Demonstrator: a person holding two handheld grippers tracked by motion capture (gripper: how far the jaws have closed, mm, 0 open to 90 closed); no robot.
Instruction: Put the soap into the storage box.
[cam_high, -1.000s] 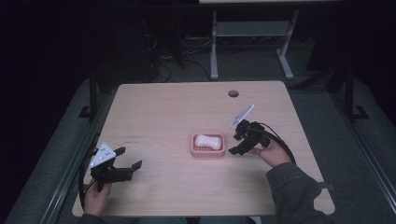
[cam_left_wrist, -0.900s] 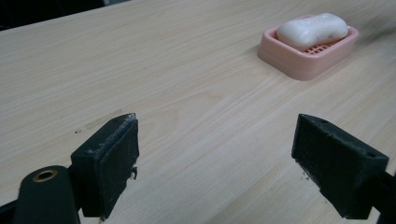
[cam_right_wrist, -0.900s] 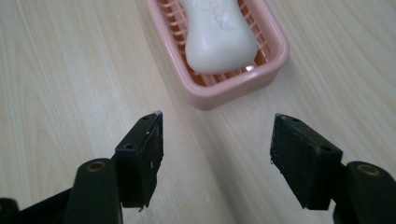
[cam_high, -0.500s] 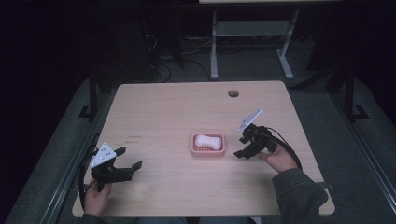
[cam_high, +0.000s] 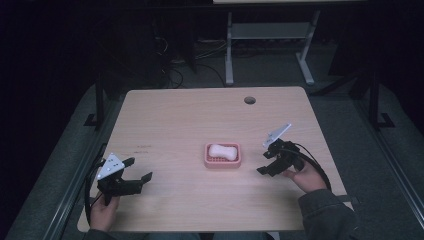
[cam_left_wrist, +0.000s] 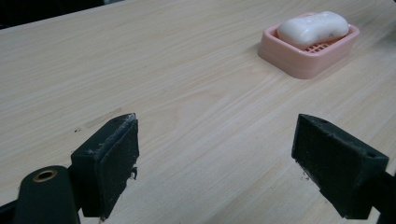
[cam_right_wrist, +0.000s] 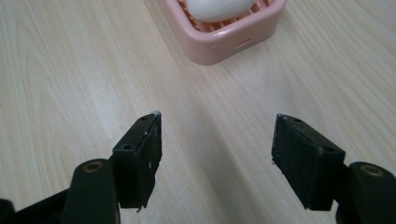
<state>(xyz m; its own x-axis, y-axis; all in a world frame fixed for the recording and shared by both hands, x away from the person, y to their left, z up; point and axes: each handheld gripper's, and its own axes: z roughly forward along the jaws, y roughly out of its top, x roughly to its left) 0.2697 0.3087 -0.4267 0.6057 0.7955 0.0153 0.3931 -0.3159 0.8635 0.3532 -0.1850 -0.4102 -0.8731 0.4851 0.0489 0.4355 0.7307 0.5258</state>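
One soap: white, rounded bar, lying in pink ribbed dish.
Worktop: bare wood around dish.
Left tongs: open, empty.
Right tongs: open, empty, near dish.

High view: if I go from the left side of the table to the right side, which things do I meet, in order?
left gripper → pink soap dish holding a white bar of soap → right gripper, with the person's right hand behind it.
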